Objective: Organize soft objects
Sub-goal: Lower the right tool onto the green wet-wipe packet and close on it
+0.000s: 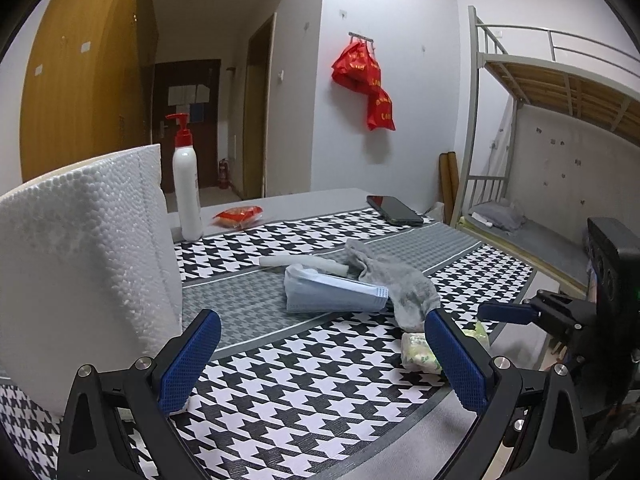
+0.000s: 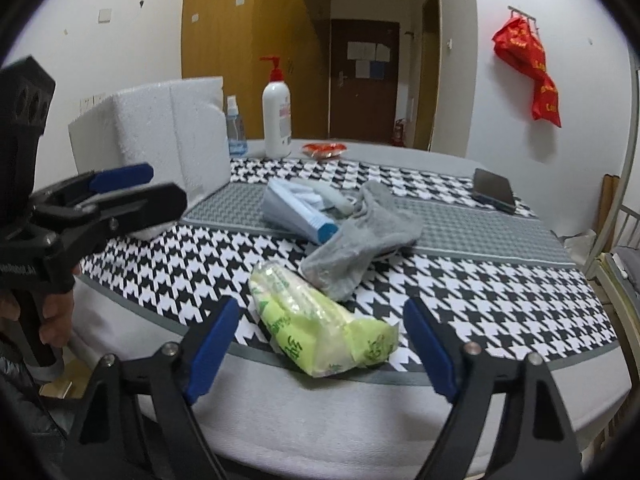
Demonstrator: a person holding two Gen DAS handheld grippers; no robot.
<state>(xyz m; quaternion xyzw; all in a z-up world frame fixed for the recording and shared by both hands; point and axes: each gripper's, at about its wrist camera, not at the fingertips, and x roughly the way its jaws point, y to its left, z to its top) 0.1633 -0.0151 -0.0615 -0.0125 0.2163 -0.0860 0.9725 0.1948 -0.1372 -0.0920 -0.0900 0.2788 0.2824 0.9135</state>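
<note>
Landmark: grey sock [image 2: 360, 236], fuzzy knit, limp and crumpled on the houndstooth tablecloth [image 2: 500, 292]. Its long axis runs from the near-left toe end up toward the far right; the cuff end lies folded at the far side.

Just beside the sock on the near side: tissue pack [image 2: 320, 328], soft crinkled yellow-green plastic, roughly oblong, long axis running from far left to near right, its far end close to the sock's toe.

Touching the sock on the far left: stack of pale blue face masks [image 2: 296, 208], flat pleated sheets fanned into a wedge. A white fabric roll [image 1: 300, 264] lies behind them.

Well left of the sock: white foam box [image 2: 168, 136], pebbled, rigid, upright.

Right gripper [image 2: 320, 356]: blue ribbed pads wide apart, straddling the tissue pack, nothing clamped.

Left gripper [image 1: 320, 360]: pads wide apart, empty, over the cloth nearer than the sock.
</note>
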